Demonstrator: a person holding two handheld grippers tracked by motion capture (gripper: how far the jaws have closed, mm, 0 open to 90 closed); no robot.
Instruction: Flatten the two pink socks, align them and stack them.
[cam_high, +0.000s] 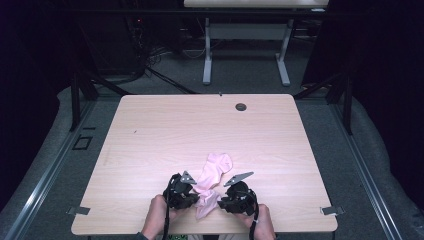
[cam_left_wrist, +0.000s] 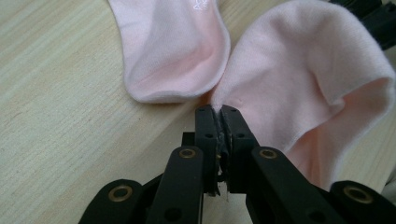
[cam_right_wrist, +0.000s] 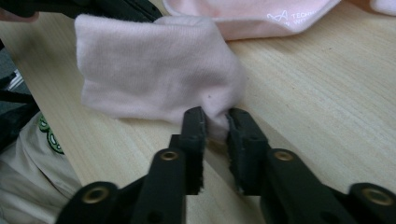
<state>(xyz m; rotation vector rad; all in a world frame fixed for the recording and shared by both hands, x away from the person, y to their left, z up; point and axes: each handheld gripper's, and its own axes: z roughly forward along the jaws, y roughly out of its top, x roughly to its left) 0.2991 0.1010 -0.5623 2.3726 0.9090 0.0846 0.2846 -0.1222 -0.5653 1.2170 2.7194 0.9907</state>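
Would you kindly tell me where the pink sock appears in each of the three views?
High view: sock near the table's front edge, between the two claws.
Left gripper view: centre and upper right, pinched at the claw's tips.
Right gripper view: upper left, held at the tips.
Shared landmark: the wooden tabletop.

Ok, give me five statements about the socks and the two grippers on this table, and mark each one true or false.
1. The left gripper is shut on the edge of a pink sock. True.
2. The right gripper hangs open, clear of any fabric. False: its jaws pinch pink sock fabric.
3. The socks lie at the far edge of the wooden table. False: they are near the person's edge.
4. A second pink sock lies flat on the table beside the held one. True.
5. The socks are blue. False: they are pale pink.
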